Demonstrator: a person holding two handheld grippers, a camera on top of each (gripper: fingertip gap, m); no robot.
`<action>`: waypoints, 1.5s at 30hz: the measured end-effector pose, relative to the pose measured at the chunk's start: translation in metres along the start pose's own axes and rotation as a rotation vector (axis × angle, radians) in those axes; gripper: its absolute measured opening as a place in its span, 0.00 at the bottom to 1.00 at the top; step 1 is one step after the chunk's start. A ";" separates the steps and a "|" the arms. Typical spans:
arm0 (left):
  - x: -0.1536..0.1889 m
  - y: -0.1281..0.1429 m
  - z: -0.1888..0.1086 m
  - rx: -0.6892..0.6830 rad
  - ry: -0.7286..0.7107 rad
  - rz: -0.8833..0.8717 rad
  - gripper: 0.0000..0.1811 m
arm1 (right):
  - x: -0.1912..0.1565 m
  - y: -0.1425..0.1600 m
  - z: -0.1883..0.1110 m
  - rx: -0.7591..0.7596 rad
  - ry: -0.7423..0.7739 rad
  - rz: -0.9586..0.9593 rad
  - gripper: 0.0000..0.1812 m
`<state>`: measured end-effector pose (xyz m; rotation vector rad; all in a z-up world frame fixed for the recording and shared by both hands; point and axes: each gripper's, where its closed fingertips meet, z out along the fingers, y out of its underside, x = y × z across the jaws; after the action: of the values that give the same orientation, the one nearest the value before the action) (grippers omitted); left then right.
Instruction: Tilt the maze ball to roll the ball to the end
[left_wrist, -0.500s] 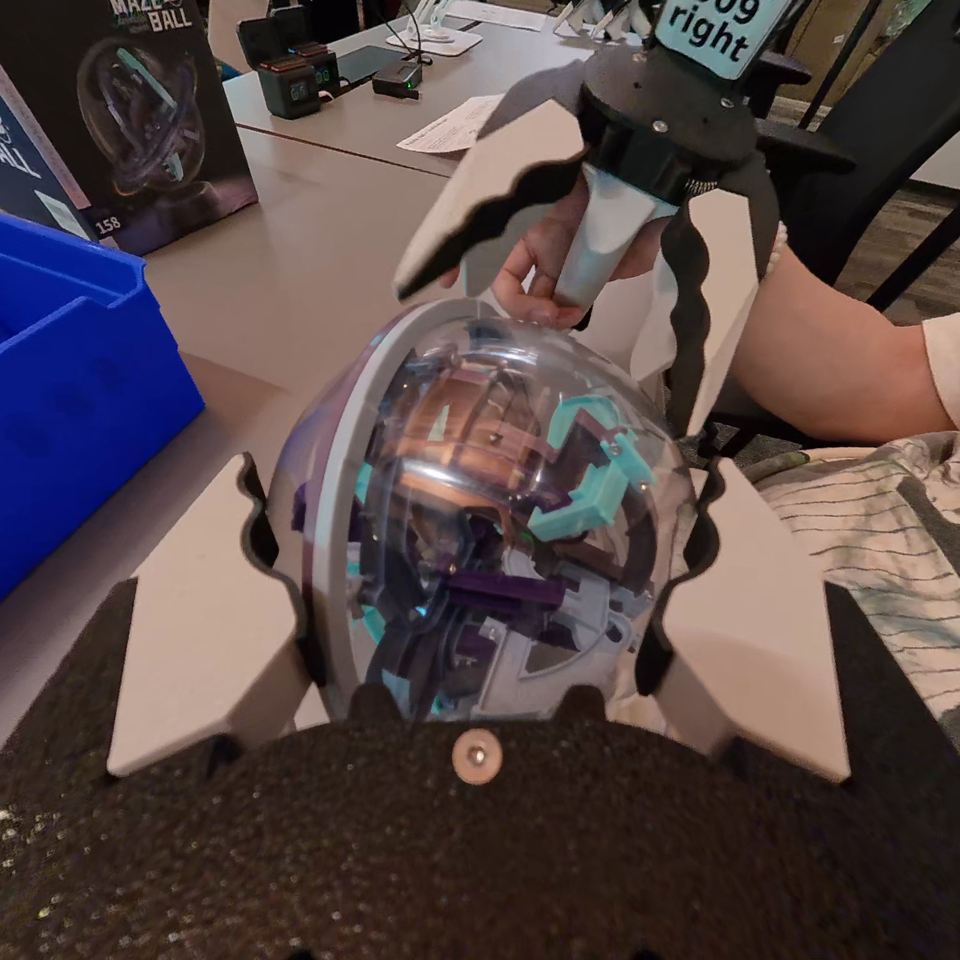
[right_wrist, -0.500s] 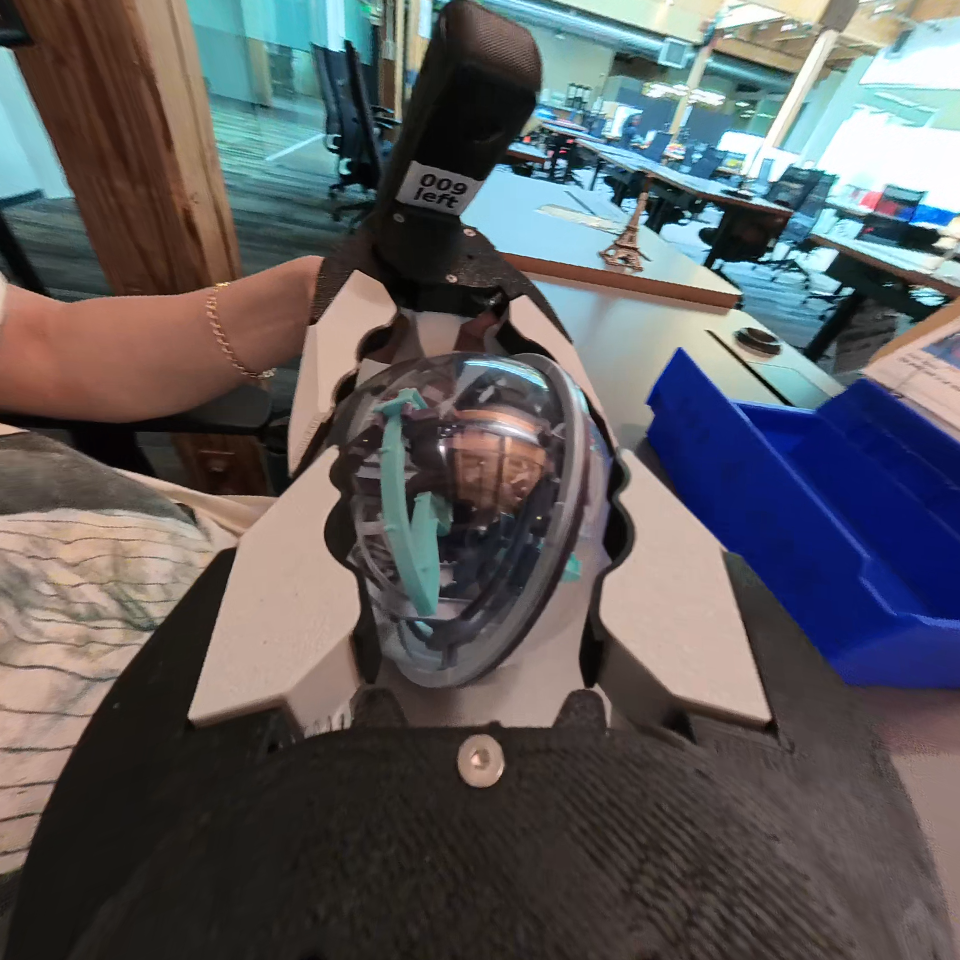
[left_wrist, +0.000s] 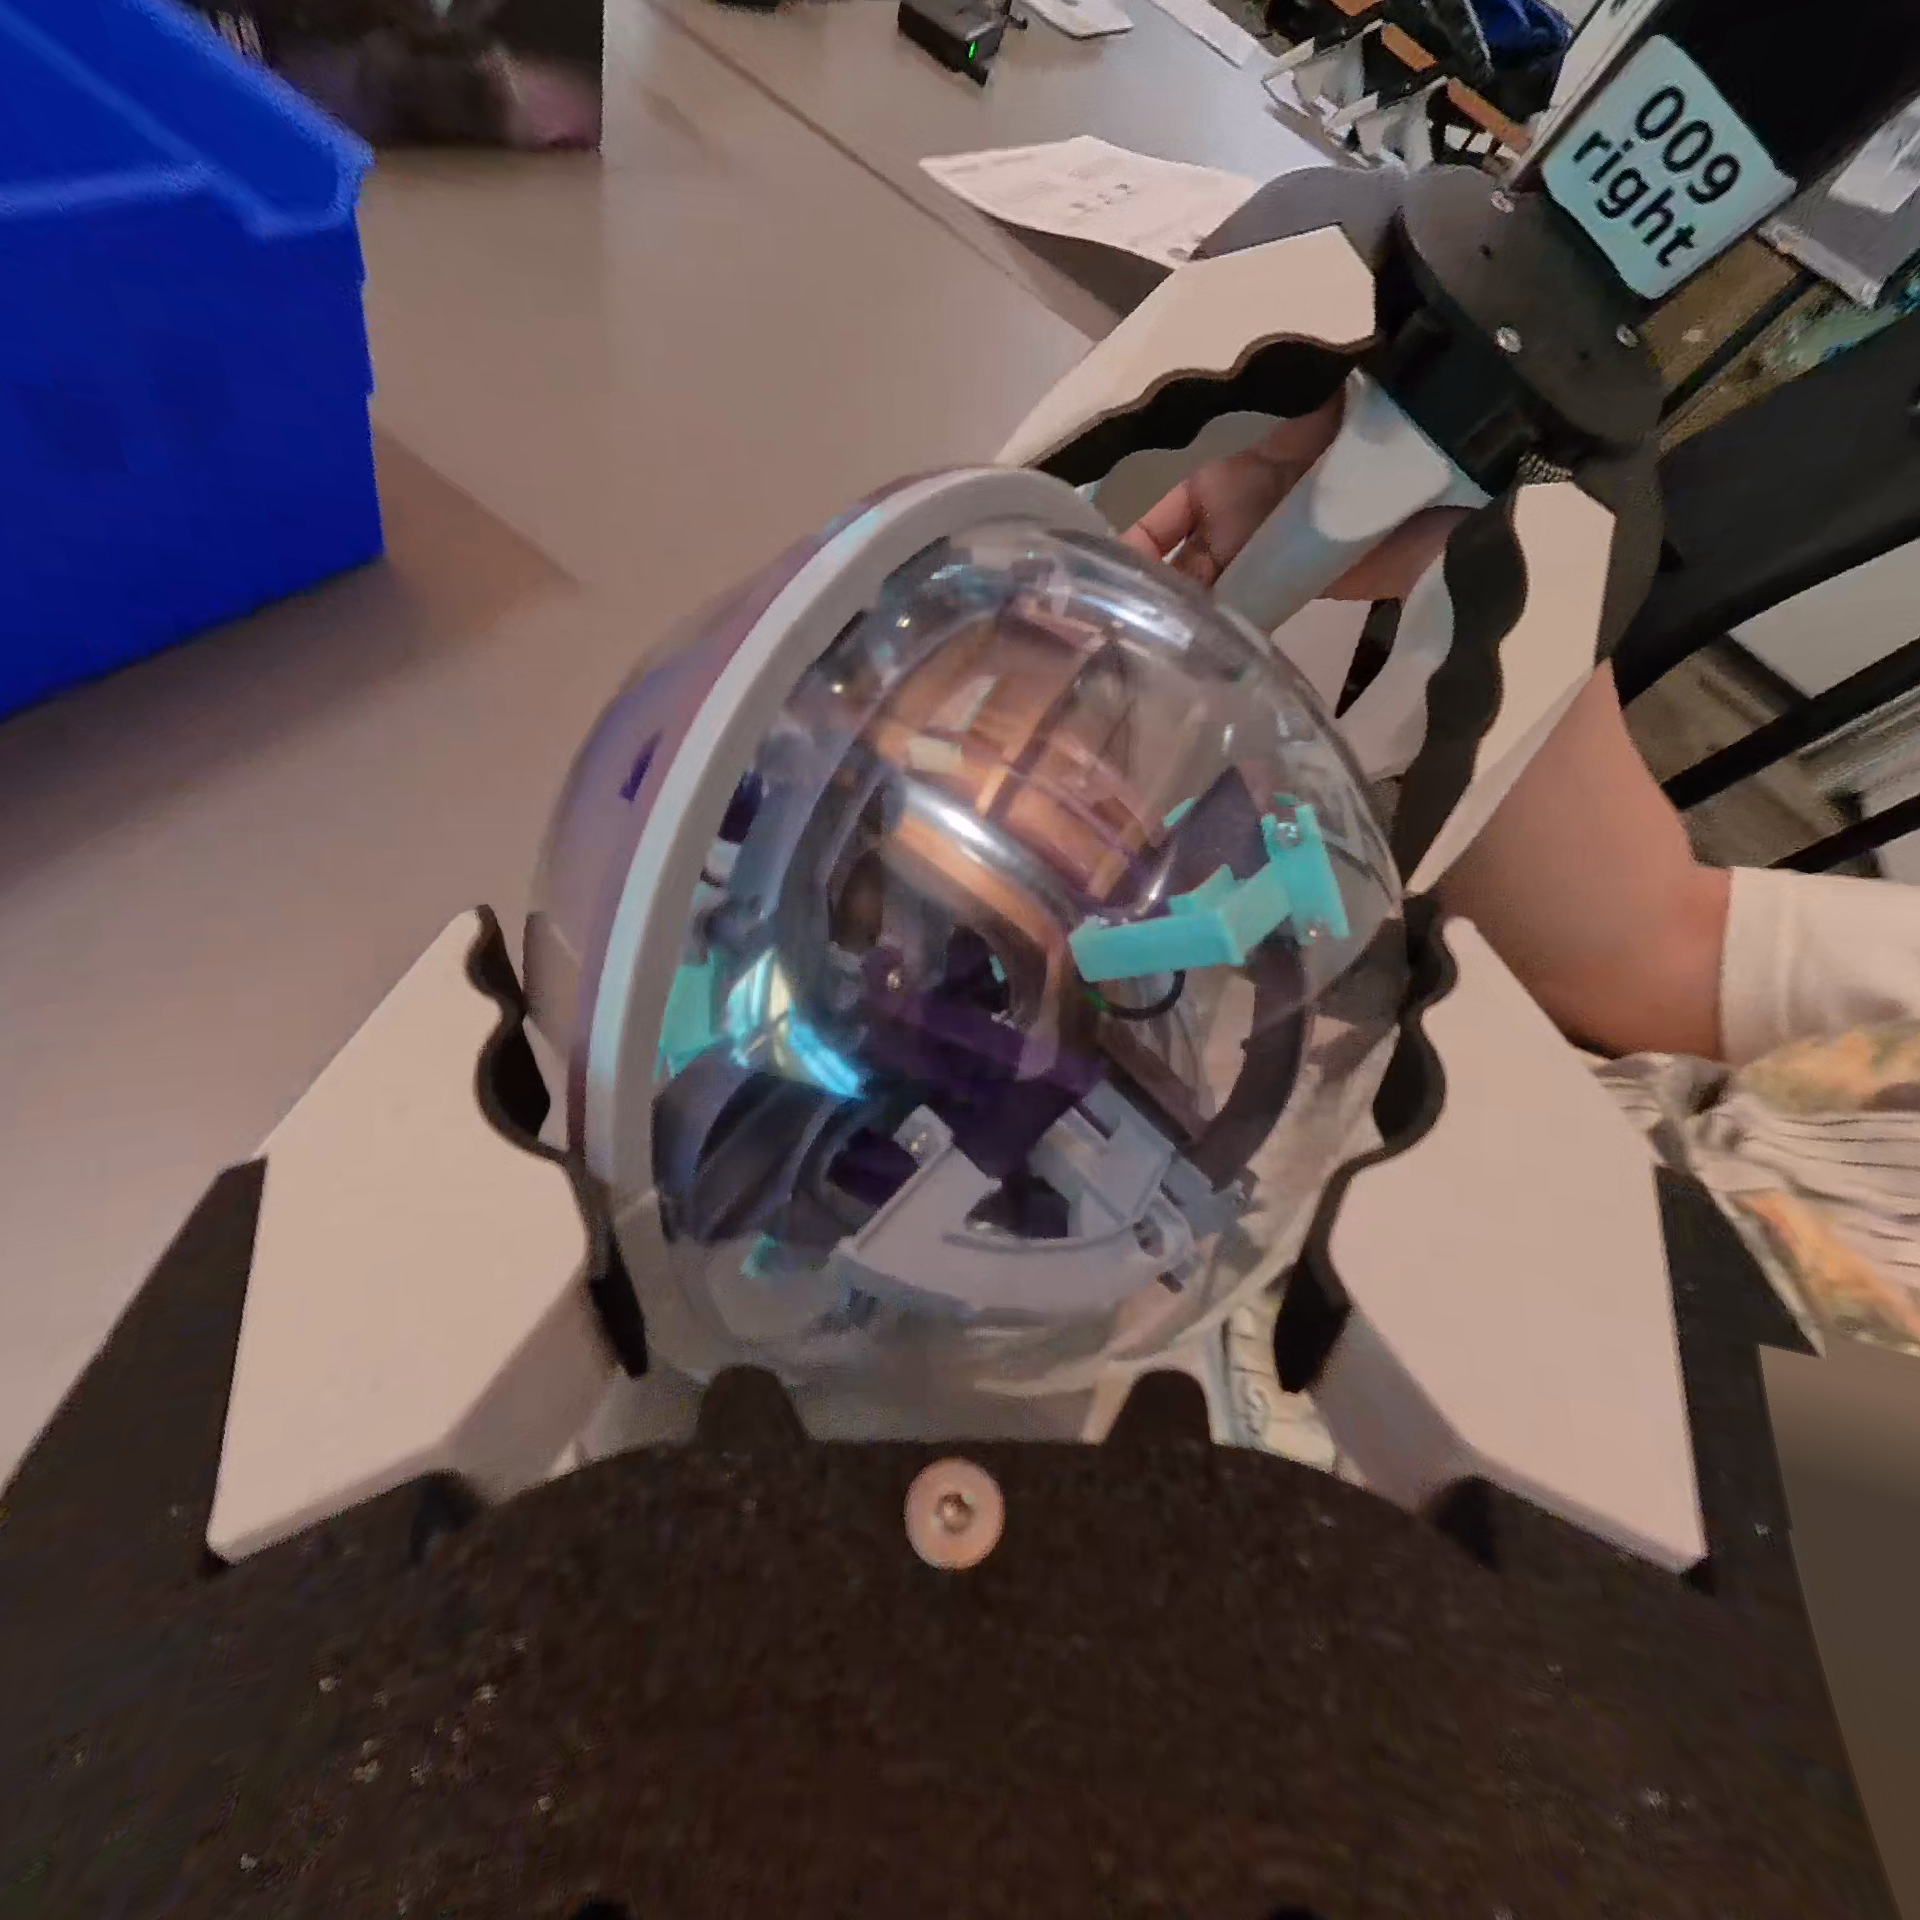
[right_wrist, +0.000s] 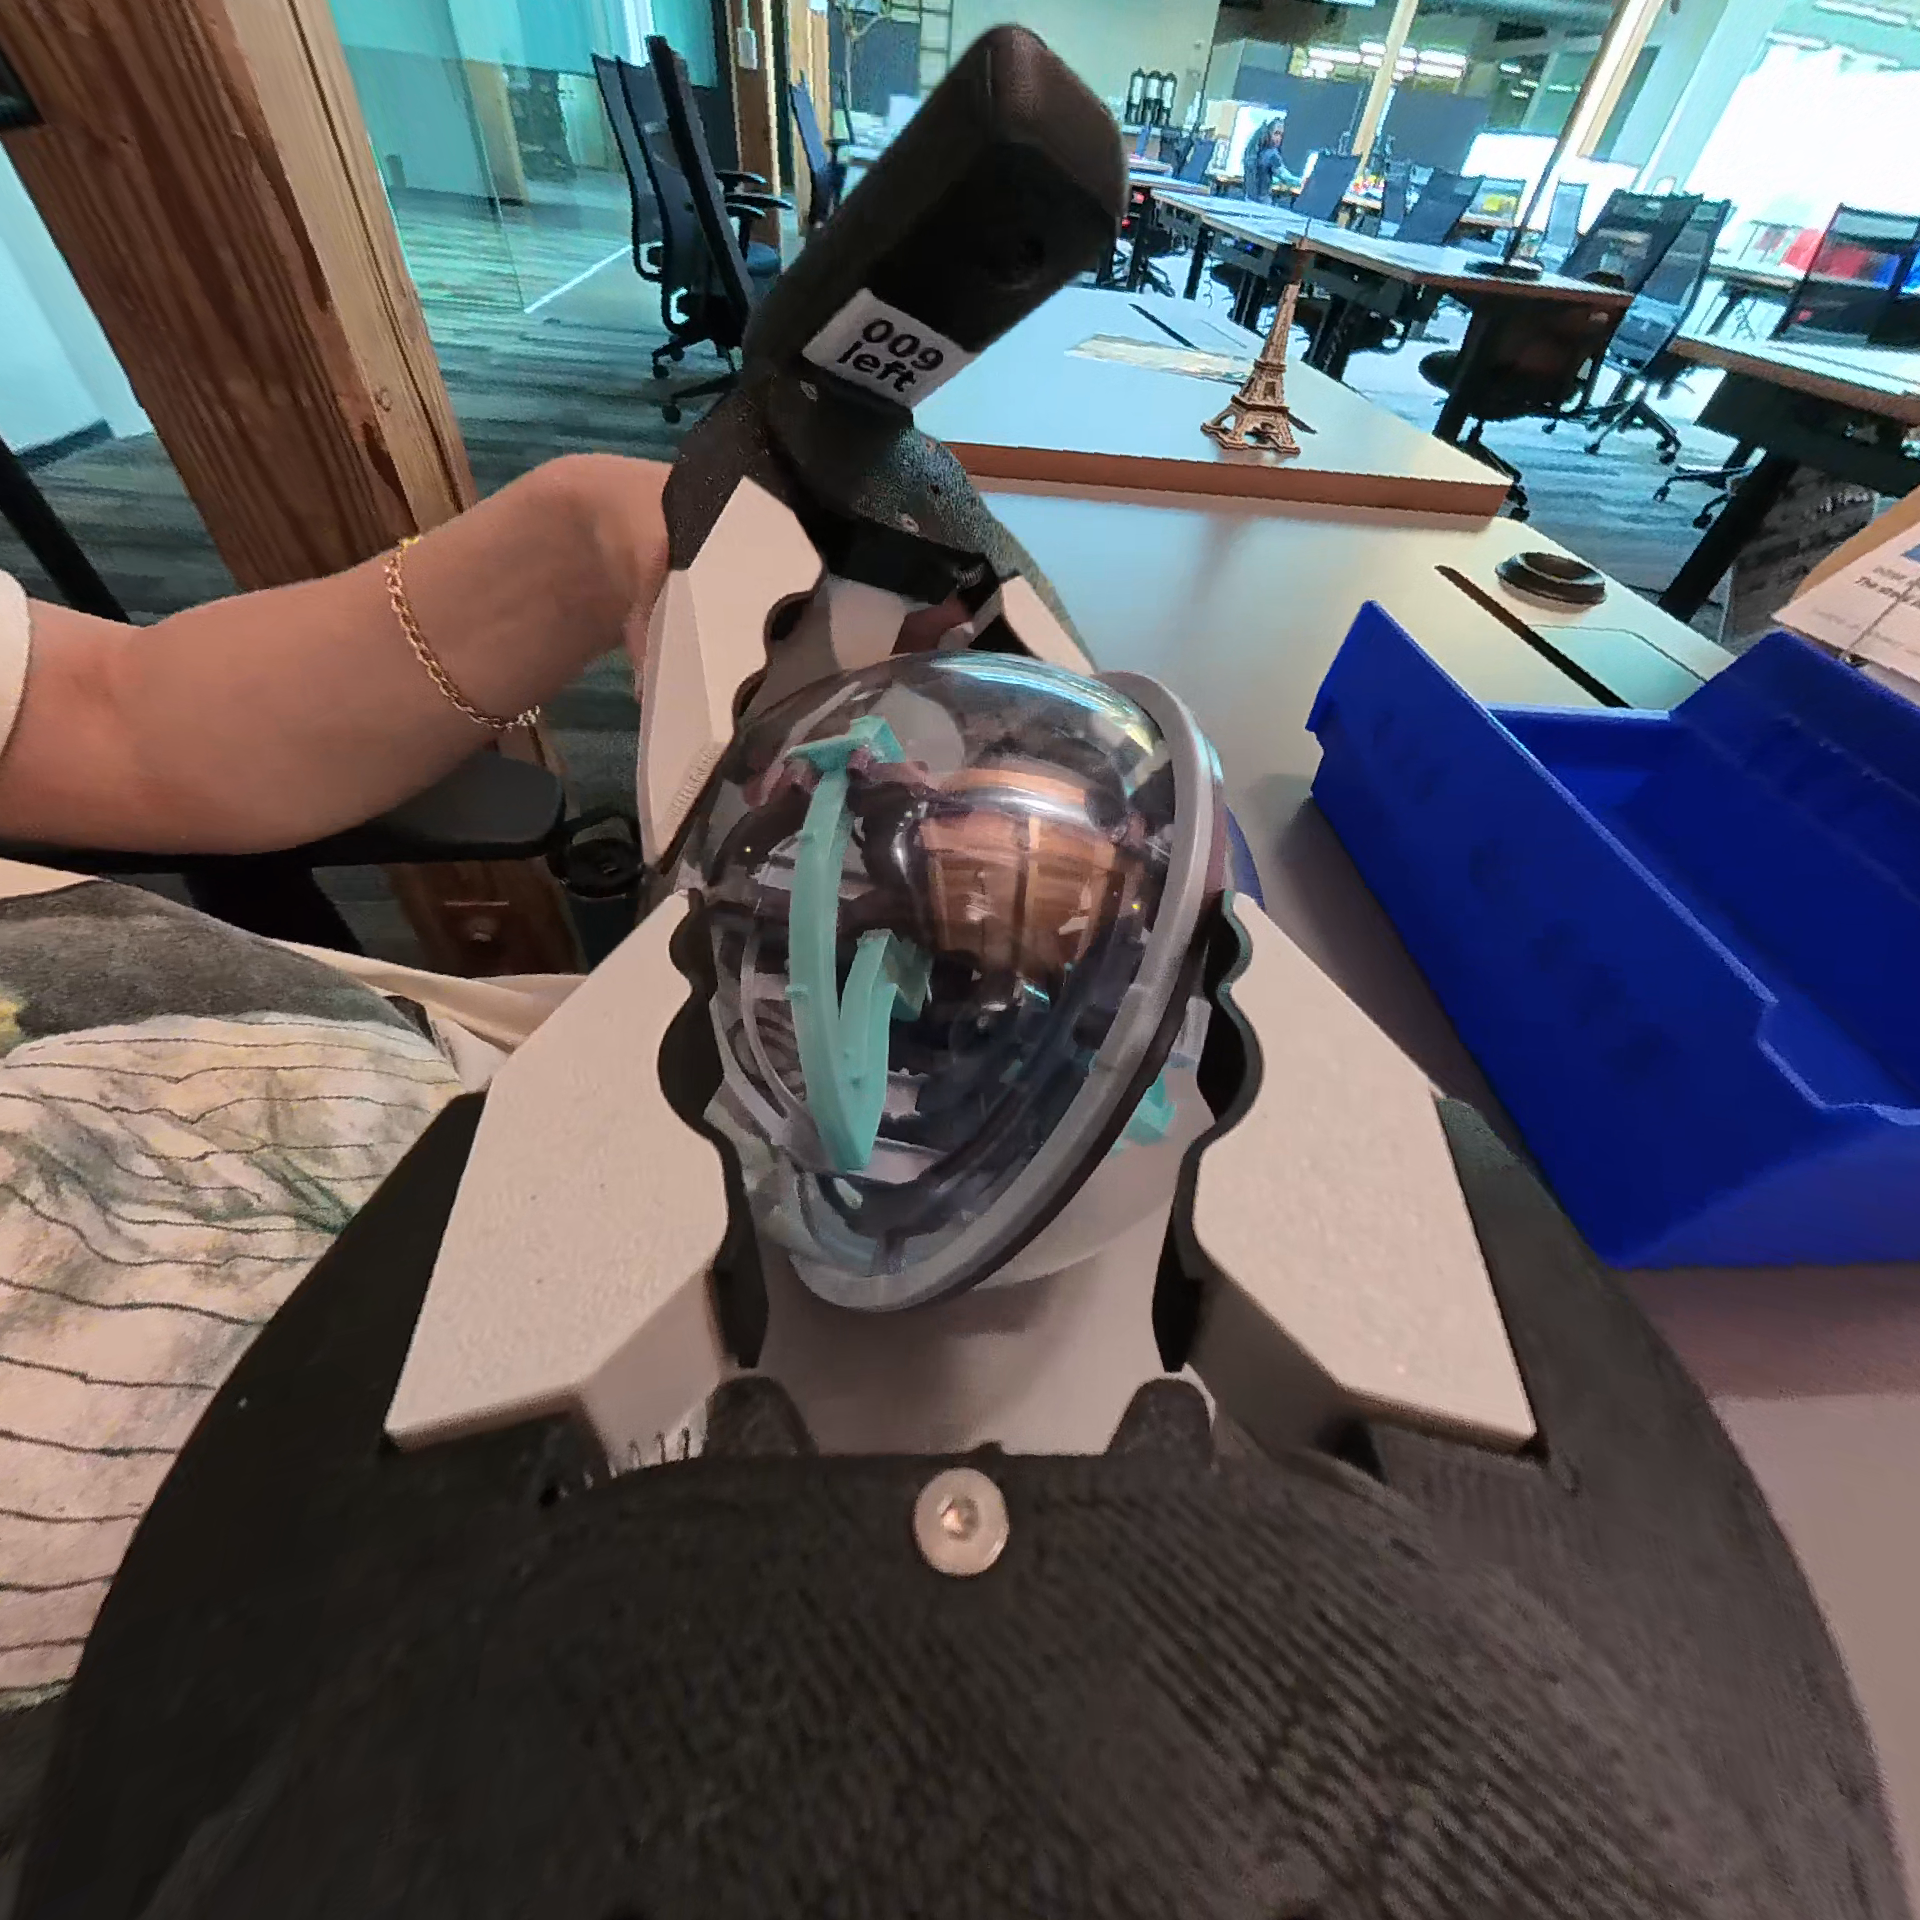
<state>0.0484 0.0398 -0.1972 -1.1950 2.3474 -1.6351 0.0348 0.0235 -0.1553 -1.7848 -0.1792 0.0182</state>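
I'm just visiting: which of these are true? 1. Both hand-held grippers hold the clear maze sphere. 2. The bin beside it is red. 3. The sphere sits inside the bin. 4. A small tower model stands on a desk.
1. True: the left hand-held gripper and right hand-held gripper clamp the clear plastic maze sphere.
2. False: the plastic bin is blue.
3. False: it is held outside the bin.
4. True: a bronze tower model.
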 end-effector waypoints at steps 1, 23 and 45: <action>0.001 0.003 -0.001 -0.020 0.012 -0.041 0.87 | -0.001 -0.001 0.001 0.005 -0.009 0.012 0.51; 0.024 0.002 0.007 -0.055 0.034 0.241 0.83 | -0.016 0.005 0.003 -0.058 -0.052 -0.088 0.67; 0.015 0.012 0.007 -0.057 0.071 -0.061 0.87 | -0.012 0.037 0.015 -0.216 -0.034 0.066 0.81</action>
<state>0.0343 0.0268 -0.2040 -1.2508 2.4393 -1.6664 0.0250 0.0287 -0.1956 -2.0067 -0.1510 0.0796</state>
